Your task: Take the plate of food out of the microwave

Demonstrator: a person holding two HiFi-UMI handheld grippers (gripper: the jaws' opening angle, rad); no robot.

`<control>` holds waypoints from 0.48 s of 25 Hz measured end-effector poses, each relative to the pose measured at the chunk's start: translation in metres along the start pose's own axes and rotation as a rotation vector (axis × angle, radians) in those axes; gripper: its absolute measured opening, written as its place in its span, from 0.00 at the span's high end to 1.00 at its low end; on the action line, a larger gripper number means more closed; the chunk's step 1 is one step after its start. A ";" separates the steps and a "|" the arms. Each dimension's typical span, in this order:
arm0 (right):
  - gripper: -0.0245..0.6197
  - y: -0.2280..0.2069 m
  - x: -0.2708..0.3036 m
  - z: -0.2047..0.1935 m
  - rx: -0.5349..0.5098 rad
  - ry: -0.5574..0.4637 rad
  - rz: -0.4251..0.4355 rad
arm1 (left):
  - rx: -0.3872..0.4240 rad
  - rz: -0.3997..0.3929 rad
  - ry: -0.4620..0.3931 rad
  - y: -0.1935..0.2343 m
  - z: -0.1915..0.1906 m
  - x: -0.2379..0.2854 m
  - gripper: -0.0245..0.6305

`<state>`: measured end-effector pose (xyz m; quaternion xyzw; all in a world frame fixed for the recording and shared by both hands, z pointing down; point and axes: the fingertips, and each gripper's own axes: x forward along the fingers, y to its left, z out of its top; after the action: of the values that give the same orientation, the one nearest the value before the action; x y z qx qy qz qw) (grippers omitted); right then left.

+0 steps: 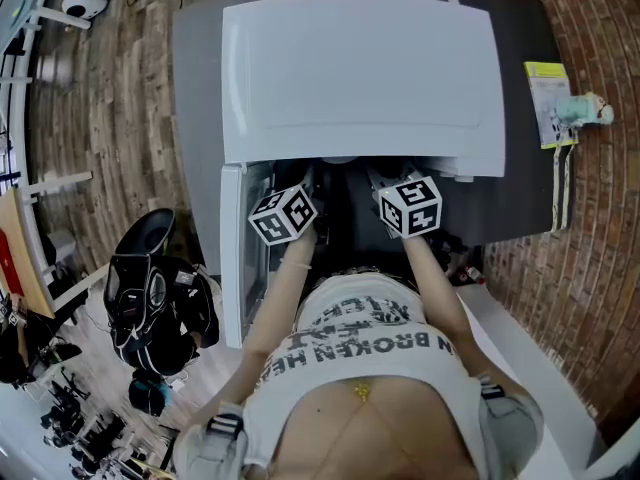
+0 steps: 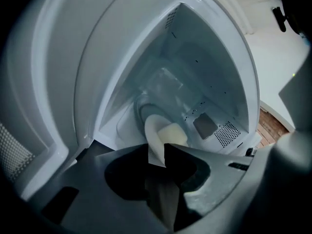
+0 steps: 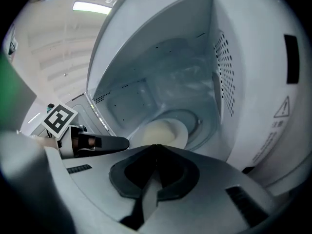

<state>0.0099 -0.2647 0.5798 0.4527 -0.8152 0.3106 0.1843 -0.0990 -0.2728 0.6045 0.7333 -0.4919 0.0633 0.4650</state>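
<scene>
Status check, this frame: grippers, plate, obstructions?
Left gripper shut on round white plate's rim. Right gripper shut at rim, grip unclear. Plate with pale food inside white microwave, door open. Nothing blocking.

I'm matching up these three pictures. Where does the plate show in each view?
Head view: not in it; the top of the microwave hides it.
Left gripper view: the plate is at lower centre, tilted, its edge between the jaw tips.
Right gripper view: the plate is at centre, just beyond the jaw tips.
Shared landmark: the white microwave, seen from above in the head view and from inside in both gripper views.
</scene>
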 end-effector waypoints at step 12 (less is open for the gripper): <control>0.95 -0.015 -0.002 -0.009 0.092 0.008 -0.007 | -0.296 -0.130 -0.071 0.001 0.004 0.022 0.81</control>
<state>0.0240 -0.2629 0.5902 0.4622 -0.7978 0.3489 0.1677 -0.0898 -0.2902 0.6146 0.6890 -0.4634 -0.0658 0.5534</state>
